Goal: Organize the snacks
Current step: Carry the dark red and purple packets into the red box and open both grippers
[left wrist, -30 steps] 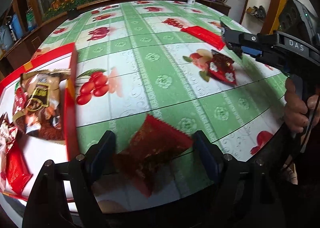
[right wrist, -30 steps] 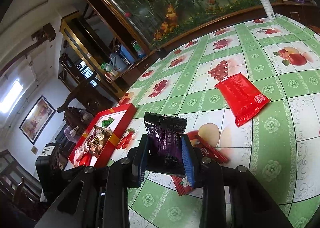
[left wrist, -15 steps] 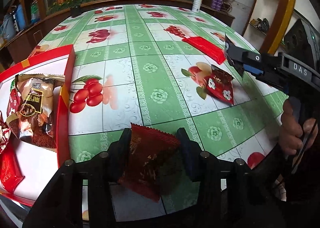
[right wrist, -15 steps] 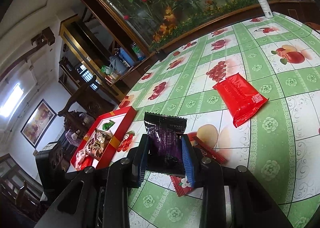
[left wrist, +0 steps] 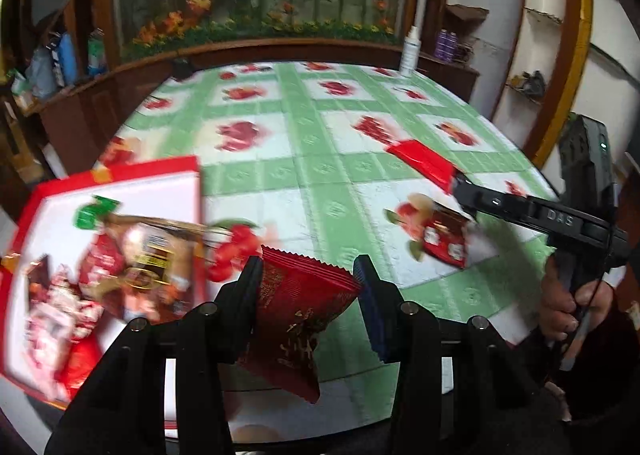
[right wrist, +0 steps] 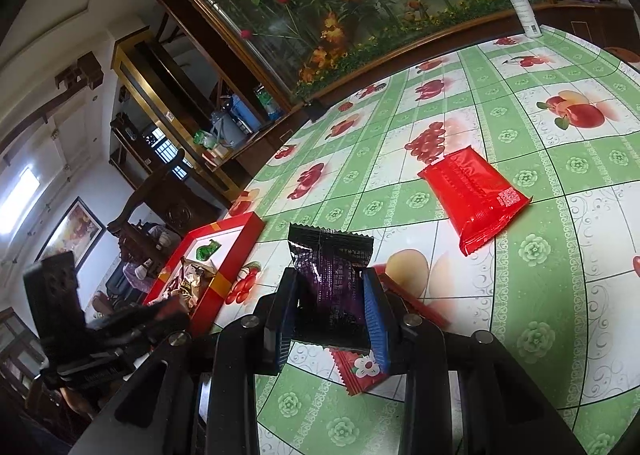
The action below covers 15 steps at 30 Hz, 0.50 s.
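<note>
My left gripper (left wrist: 308, 275) is shut on a dark red snack packet (left wrist: 300, 307) and holds it lifted above the table's near edge. To its left lies the red box (left wrist: 120, 171), white inside, with several wrapped snacks in it. My right gripper (right wrist: 330, 295) is shut on a dark purple packet (right wrist: 332, 267) and holds it above the green fruit-print tablecloth (right wrist: 532, 295). A small red packet with white flowers (right wrist: 360, 371) lies under the right gripper. A bright red packet (right wrist: 476, 191) lies farther out. In the right wrist view the red box (right wrist: 236, 251) is at the left.
A white spray bottle (right wrist: 524, 3) stands at the table's far edge, before a wooden cabinet with artificial flowers. A person's hand (left wrist: 568, 307) grips the right tool at the table's right edge. Shelves and a chair stand to the left beyond the table.
My left gripper closed on the dark red packet and lifted it off the table, tilting up so more of the room shows. The right gripper and its purple packet stayed still.
</note>
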Tool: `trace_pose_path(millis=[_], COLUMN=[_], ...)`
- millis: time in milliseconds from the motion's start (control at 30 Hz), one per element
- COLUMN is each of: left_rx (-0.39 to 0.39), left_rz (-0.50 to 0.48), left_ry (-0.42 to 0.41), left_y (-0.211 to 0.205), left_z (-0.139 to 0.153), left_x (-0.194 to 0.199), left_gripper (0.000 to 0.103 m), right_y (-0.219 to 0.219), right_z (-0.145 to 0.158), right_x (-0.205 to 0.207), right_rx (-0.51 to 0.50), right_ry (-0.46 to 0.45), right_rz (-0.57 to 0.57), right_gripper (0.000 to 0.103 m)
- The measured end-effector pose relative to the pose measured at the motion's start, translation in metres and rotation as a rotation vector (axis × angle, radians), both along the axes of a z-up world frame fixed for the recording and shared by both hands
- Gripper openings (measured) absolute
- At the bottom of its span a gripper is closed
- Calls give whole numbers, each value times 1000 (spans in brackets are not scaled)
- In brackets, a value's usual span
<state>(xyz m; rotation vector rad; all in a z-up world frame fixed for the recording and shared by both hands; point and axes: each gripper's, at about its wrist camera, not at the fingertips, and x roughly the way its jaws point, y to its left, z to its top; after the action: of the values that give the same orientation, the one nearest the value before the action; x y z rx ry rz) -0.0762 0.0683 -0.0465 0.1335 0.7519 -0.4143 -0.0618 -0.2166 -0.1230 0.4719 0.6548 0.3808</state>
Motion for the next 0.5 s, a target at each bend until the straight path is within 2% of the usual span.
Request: trace_pose_path(millis=[500], left_rx=[105], left_rz=[276], left_ry=[-86], left_y=[69], left_z=[5], left_x=[20], left_gripper=[45], right_y=[3], right_z=[-4], right_x=[7], right_rx=[-50], right_ry=[47], right_rz=[-39], right_gripper=[34])
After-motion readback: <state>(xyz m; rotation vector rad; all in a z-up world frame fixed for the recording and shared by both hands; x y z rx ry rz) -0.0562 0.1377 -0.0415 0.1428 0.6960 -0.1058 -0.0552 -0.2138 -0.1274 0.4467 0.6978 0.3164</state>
